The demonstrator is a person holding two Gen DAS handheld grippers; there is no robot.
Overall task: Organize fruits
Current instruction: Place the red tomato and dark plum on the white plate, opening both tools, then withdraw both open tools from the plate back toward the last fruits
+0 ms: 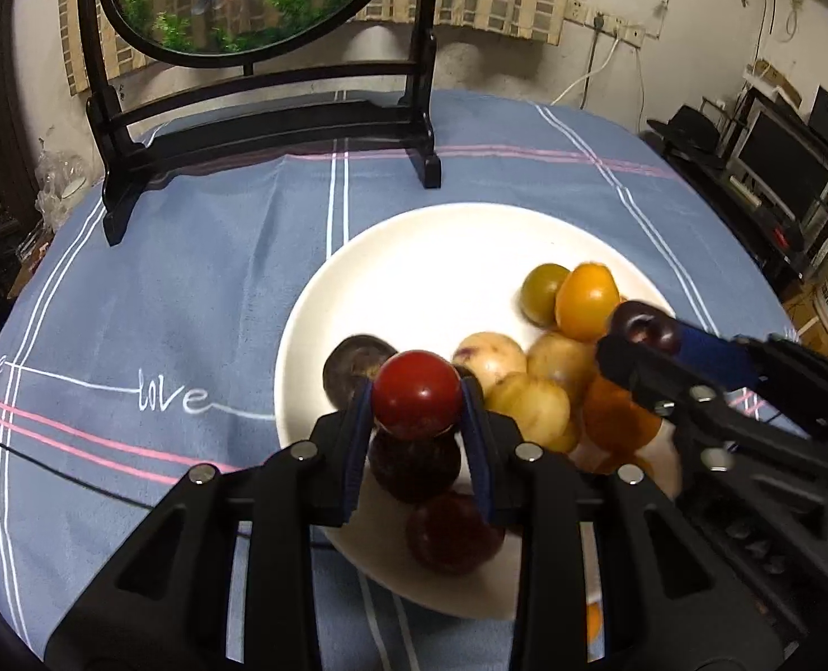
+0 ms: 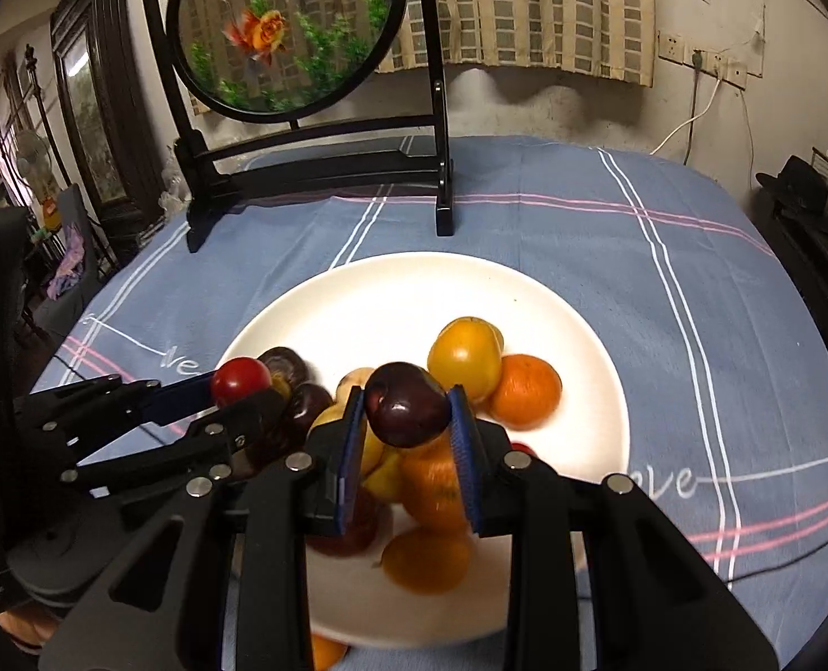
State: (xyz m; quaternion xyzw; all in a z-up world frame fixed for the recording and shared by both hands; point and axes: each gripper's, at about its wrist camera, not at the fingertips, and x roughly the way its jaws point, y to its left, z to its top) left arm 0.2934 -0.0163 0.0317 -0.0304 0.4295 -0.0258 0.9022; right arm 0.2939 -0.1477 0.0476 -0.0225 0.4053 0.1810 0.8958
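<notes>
A white plate [image 1: 414,257] [image 2: 414,302] on the blue tablecloth holds a heap of small fruits: yellow, orange, green and dark purple ones. My left gripper [image 1: 417,403] is shut on a round red fruit [image 1: 417,402] above the plate's near left part; the same red fruit [image 2: 240,381] shows at the left of the right wrist view. My right gripper [image 2: 408,411] is shut on a dark purple fruit [image 2: 407,403], held above the heap. That purple fruit [image 1: 644,325] appears at the right of the left wrist view. Both grippers hover side by side over the plate.
A black wooden stand [image 1: 268,128] [image 2: 324,168] with a round goldfish panel rises at the table's far side. The tablecloth [image 1: 134,307] has white and pink stripes and "love" lettering. An orange fruit [image 2: 324,651] lies off the plate's near rim. Shelving with electronics [image 1: 777,168] stands at the right.
</notes>
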